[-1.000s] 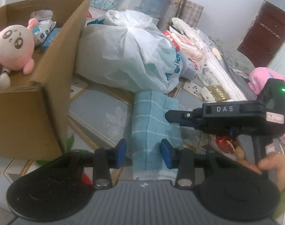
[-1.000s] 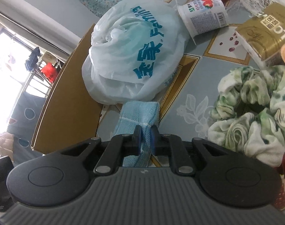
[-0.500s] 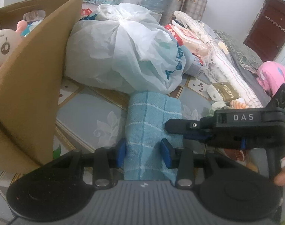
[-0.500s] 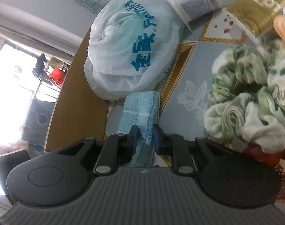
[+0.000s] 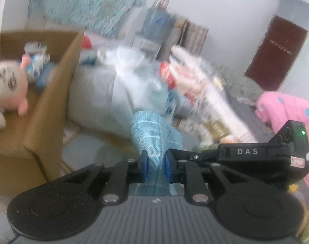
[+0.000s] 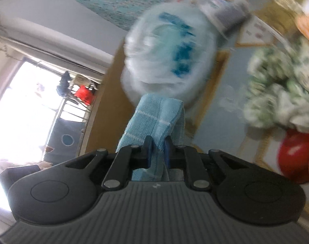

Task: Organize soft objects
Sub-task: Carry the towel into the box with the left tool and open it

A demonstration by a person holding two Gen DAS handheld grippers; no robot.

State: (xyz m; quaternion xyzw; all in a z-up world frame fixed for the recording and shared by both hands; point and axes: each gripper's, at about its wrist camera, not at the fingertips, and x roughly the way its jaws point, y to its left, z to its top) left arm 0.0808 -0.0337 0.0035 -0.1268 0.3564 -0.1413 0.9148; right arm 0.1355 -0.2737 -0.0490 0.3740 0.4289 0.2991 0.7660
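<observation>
1. Cardboard box (image 5: 52, 93), far left in the left wrist view: open top, pink-and-white plush toy (image 5: 8, 85) inside with some blurred packets behind it. In the right wrist view its brown side wall (image 6: 105, 109) stands just left of the towel.
2. White plastic bag (image 5: 105, 97), blue print, knotted top, lies just right of the box wall and directly beyond the towel's far end. Same bag (image 6: 168, 57) fills the centre of the right wrist view.
3. Folded light-blue towel (image 5: 154, 140), centre of both views: long axis runs away from the cameras toward the bag, near end in the claws, far end (image 6: 160, 113) bunched and raised clear of the floor.
4. Left claw (image 5: 155, 167): jaws have just been closing, now pinching the towel's near end, fabric squeezed between the blue pads (image 5: 143, 168).
5. Right claw (image 6: 157, 154): pressed together on a fold of the same towel. In the left wrist view its black body marked DAS (image 5: 248, 152) sits just right of the towel.
6. Right of the towel: green-and-white crumpled cloth (image 6: 282, 93) on the patterned floor (image 6: 221, 109), red round object (image 6: 296, 160) below it, blurred.
7. Far right, left wrist view: pink spotted fabric (image 5: 288, 109), dark red door (image 5: 276, 52) behind. Strong motion blur everywhere.
</observation>
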